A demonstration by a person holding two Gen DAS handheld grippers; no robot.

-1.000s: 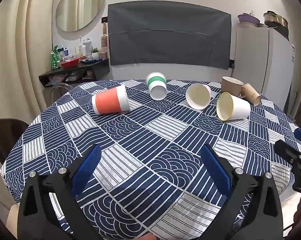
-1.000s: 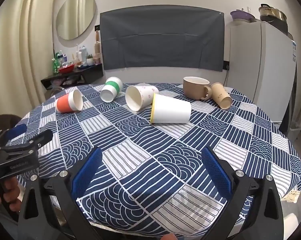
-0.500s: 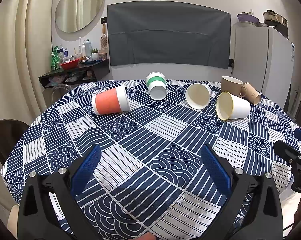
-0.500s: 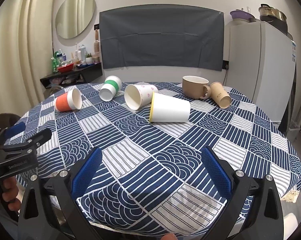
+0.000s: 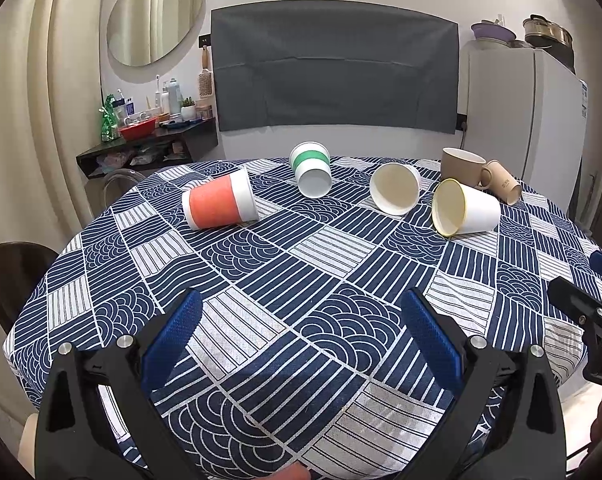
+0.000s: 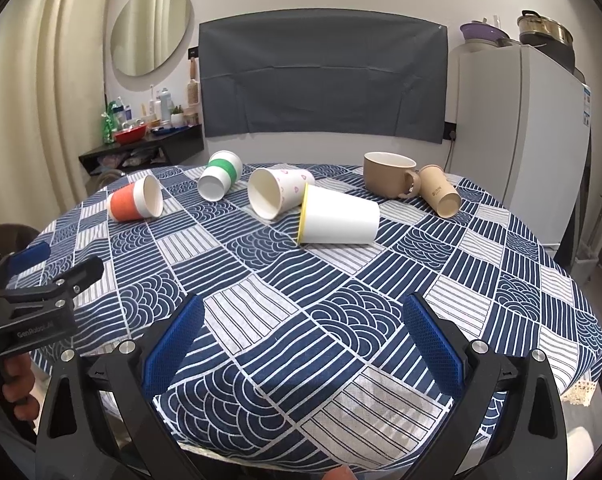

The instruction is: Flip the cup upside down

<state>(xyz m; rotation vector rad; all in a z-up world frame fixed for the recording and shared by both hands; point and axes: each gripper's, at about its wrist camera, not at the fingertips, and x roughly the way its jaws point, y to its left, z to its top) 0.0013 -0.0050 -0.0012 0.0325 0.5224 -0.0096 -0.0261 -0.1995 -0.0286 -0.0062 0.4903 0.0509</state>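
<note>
Several cups lie on their sides on the patterned table [image 5: 261, 280]: an orange-sleeved cup [image 5: 219, 205] [image 6: 135, 199], a green-banded cup [image 5: 311, 174] [image 6: 220, 175], a heart-print cup [image 5: 395, 188] [image 6: 279, 192], a yellow-rimmed white cup [image 5: 465, 208] [image 6: 339, 216] and a small brown paper cup [image 5: 503, 182] [image 6: 439, 196]. A tan mug [image 5: 461, 167] [image 6: 389, 174] stands upright. My left gripper [image 5: 301, 336] is open and empty over the table's near edge. My right gripper [image 6: 301, 340] is open and empty, also at the near edge, well short of the cups.
A white fridge [image 6: 521, 132] stands at the back right. A dark shelf [image 5: 149, 144] with bottles and a red bowl is at the back left. A brown chair [image 5: 9, 272] sits at the table's left.
Both grippers have drifted slightly; the view of the cups shifted a little. Both stay open and empty. No cup has moved.
</note>
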